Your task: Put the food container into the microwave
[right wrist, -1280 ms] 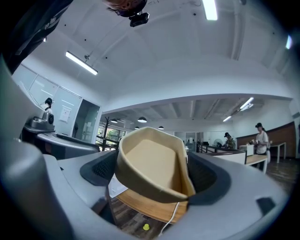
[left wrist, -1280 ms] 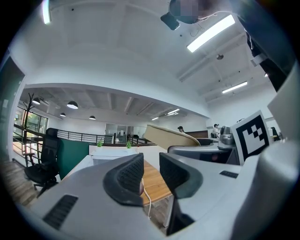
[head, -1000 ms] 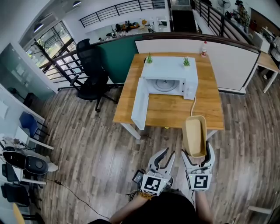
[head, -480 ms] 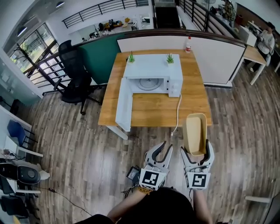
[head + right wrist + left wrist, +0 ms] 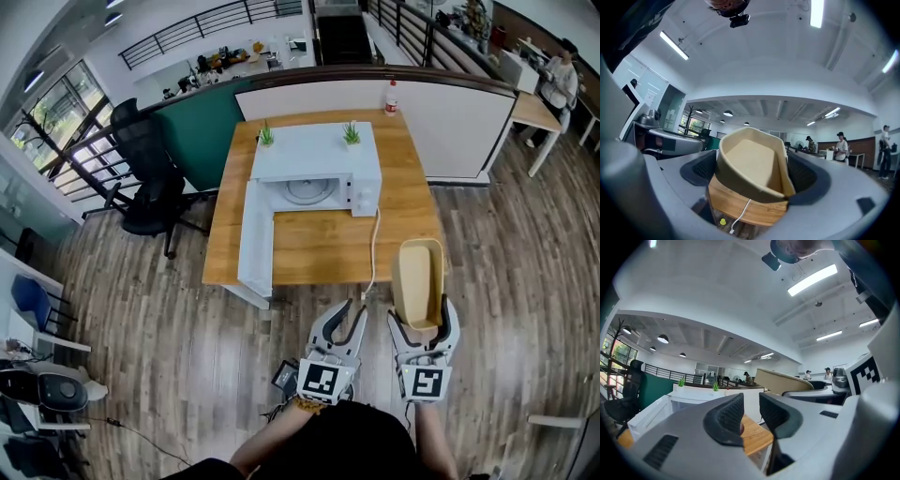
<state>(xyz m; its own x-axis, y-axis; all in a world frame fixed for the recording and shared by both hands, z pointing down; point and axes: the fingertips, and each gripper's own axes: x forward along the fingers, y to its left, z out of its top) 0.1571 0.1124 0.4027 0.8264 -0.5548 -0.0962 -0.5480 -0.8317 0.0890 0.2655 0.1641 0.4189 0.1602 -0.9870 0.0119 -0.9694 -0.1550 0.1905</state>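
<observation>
1. Floor (image 5: 141, 309): wood planks, all round the table.
2. Table (image 5: 323, 248): wooden top, white legs. It stands against a white partition (image 5: 450, 122) at its far side.
3. Chair (image 5: 150, 178): black office chair, off the table's left side, apart from it.
4. Microwave (image 5: 314, 155): white, on the far half of the table.
   - The cavity faces the near edge.
   - A round turntable (image 5: 307, 190) shows inside.
5. Door (image 5: 255, 248): microwave door, swung fully open. It reaches along the table's left side to the near edge.
6. Right gripper (image 5: 419, 323): off the table's near right corner, over the floor. Its jaws are clamped on the sides of the container's near end.
7. Left gripper (image 5: 343, 328): off the table's near edge, just beside the right gripper. Its jaws stand a little apart with nothing between them.
8. Container (image 5: 417, 279): beige, oblong, open-topped and empty.
   - It is held in the air at the table's near right corner.
   - Its far end points toward the table.
   - It is outside the microwave.
9. Cable (image 5: 373, 251): white. It runs from the microwave across the table and over the near edge.
10. Bottle (image 5: 392, 97): white with a red cap, upright at the table's far right corner.
11. 2 plants (image 5: 266, 137): small and green, on top of the microwave at its back corners.
</observation>
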